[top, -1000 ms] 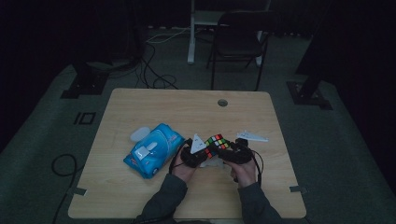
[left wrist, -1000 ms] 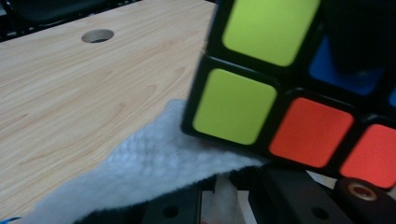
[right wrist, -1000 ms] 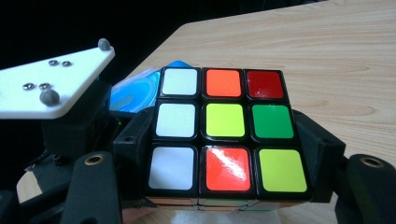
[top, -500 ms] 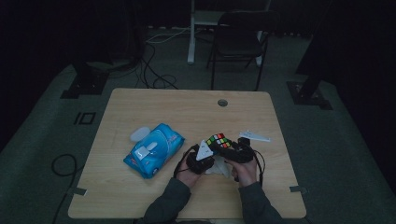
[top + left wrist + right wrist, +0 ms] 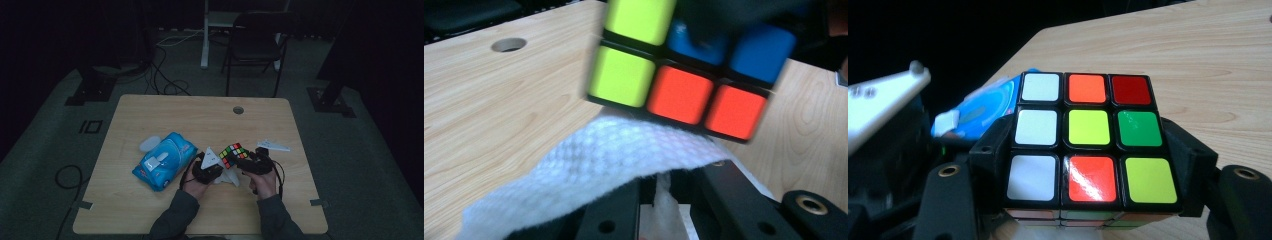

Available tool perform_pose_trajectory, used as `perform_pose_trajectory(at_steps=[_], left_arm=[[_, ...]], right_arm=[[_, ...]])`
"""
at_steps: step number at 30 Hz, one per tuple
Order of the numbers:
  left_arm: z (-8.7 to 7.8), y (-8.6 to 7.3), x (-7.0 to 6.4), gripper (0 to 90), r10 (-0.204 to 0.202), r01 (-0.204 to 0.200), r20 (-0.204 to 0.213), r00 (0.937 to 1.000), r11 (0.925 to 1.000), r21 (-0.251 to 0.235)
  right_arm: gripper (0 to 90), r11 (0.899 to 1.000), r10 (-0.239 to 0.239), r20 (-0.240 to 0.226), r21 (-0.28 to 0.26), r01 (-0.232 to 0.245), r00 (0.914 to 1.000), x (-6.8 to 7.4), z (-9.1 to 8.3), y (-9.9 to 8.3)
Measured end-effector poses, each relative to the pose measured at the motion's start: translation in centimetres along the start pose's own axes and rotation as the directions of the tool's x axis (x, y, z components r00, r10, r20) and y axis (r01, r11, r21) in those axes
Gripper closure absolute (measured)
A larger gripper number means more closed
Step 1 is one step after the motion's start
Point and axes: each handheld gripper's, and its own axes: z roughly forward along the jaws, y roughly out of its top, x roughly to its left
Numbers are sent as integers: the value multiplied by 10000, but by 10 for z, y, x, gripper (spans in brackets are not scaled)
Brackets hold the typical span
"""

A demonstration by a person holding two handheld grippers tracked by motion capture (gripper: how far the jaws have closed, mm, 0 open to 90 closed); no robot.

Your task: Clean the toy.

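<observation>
R gripper (image 5: 1088, 200) jaws clamped on cube (image 5: 1088, 135), held just above table (image 5: 150, 210). L gripper (image 5: 664, 200) pinches white wipe (image 5: 589, 170) under cube's lower face. Step, judged: wiping cube; next needs rubbing w/ steady hold. Cube underside hidden; wipe pack (image 5: 164, 161) beyond L, dim.

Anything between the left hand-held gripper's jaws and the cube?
Yes: a white wipe. In the left gripper view the left hand-held gripper pinches it, and it drapes up against the underside of the puzzle cube. No bare gap shows there.
</observation>
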Motion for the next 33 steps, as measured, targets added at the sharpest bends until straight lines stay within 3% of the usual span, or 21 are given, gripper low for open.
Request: perform_pose_trajectory(at_steps=[11,14,22,28,33], left_arm=[[-12,4,16,860,-70,70,195,9998,10000,39],[-13,4,19,857,-58,56,193,9998,9999,98],[-17,1,28,857,-305,303,136,9994,9995,95],[-24,2,35,857,-448,450,-242,9987,9990,62],[-28,1,39,857,-485,499,-681,9965,9986,181]], right_arm=[[339,9959,-895,-583,67,900,9943,4,0,-1],[338,9913,-1303,-773,92,1314,9885,5,0,-1],[338,9687,-2405,-1486,260,2469,9592,10,0,-3],[338,9359,-3349,-1304,688,3455,9332,19,5,-8],[338,9174,-3758,-919,1035,3842,9221,21,10,-13]])
